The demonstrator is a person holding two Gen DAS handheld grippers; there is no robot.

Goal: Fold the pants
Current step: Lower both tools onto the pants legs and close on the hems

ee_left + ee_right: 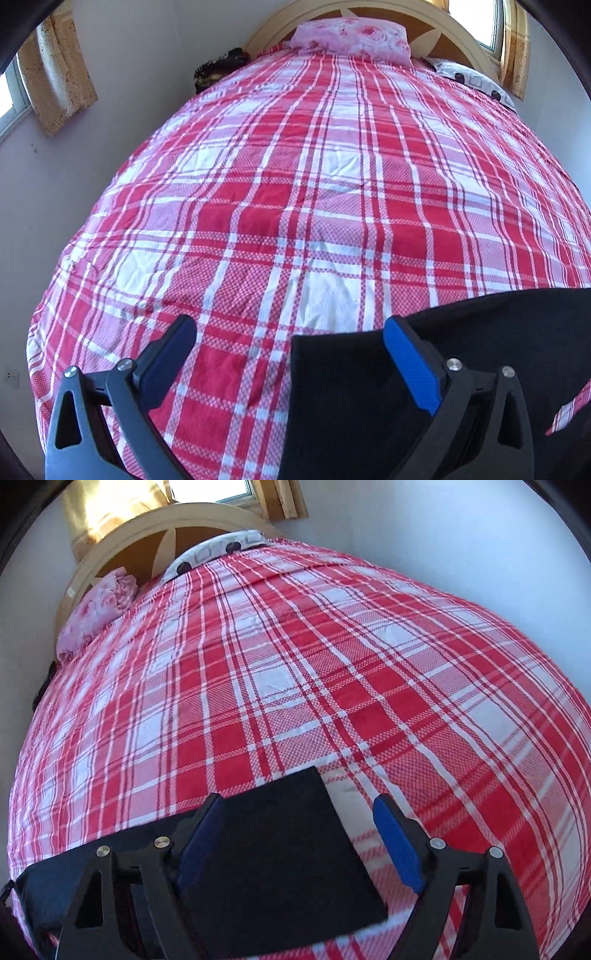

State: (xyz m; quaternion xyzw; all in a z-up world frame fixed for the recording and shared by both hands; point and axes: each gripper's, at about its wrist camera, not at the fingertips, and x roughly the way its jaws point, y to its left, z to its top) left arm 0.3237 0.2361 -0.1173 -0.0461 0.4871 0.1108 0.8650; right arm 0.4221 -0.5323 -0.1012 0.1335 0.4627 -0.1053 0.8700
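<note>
Pants [424,387], black and flat, lie at the near end of the bed [295,184], on its red and white plaid cover. Going left to right: my left gripper [290,334] hangs just above the cover with its jaws spread wide and nothing between them; its left finger is over bare plaid, its right finger [410,365] is over the dark cloth, whose left edge runs up between the 2 fingers. Further right, in the right wrist view, the pants [280,849] show a straight far edge and a clean square corner, with more dark cloth trailing off to the left. My right gripper [299,812] also has its jaws wide apart, gripping nothing; the corner sits between the 2 fingers, the right one [397,845] over plaid.

I judge the fold well along: the edges look squared and layered, as if at least 1 fold is made, though I cannot count the layers. What may remain is a last fold or smoothing. At the headboard end, a pink floral pillow [351,37] rests well apart.
</note>
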